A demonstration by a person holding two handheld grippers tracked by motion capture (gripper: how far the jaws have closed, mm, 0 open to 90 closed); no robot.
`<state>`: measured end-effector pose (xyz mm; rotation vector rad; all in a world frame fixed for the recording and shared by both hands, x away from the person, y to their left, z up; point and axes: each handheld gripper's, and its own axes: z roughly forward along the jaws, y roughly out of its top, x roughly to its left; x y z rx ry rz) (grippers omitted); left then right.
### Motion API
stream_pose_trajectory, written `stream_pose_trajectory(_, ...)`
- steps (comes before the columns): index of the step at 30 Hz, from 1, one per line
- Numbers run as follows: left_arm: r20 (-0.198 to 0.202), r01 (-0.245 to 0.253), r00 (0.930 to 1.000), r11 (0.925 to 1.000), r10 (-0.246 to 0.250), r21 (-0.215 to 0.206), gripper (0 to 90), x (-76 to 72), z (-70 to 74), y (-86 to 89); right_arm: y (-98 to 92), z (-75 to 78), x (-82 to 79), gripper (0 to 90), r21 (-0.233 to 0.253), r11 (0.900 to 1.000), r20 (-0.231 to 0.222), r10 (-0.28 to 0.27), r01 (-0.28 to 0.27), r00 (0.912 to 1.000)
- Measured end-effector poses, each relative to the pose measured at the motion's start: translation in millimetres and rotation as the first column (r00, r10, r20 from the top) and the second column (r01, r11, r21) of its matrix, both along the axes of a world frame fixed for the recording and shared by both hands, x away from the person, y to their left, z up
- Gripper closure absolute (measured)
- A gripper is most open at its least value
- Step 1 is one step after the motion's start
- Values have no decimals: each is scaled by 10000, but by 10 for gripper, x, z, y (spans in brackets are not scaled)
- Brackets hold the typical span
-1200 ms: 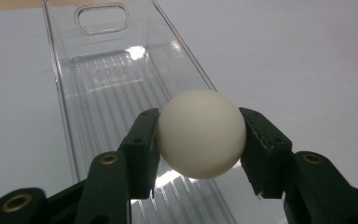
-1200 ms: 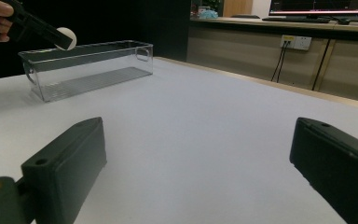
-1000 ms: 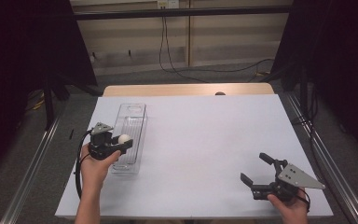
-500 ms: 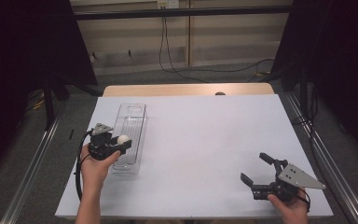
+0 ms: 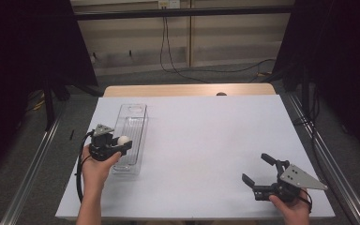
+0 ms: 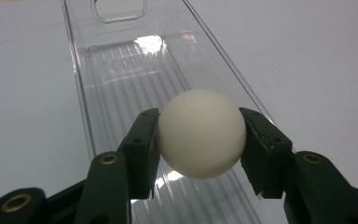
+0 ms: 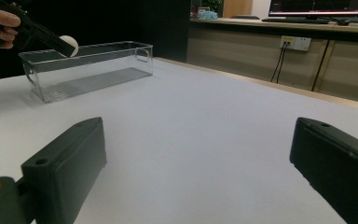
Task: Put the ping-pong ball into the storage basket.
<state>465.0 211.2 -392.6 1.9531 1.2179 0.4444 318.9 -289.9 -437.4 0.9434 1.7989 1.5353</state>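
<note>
High view: left tool (image 5: 122, 144) grips the white ball (image 5: 123, 140) over the clear bin (image 5: 132, 123) near the counter's (image 5: 206, 140) left edge; release remains. Right tool (image 5: 261, 176) gapes wide, idle.

No readable text, labels, numbers

High view looks down from above; both gripper views sit low, sharing the clear bin (image 6: 121, 70).
</note>
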Motion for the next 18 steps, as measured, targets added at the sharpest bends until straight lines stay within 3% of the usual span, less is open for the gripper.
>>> stream_pose_trajectory(2, -22, 61, 10000, 9998, -61, 198, 509, 3, -5, 9, -1, -1, 0, 29, -38, 10000, 14, 32, -32, 10000)
stream_pose_trajectory(18, -25, -74, 10000, 9996, 75, 262, 507, 18, -50, -1, 0, -2, 4, 30, -37, 10000, 42, 16, -16, 10000)
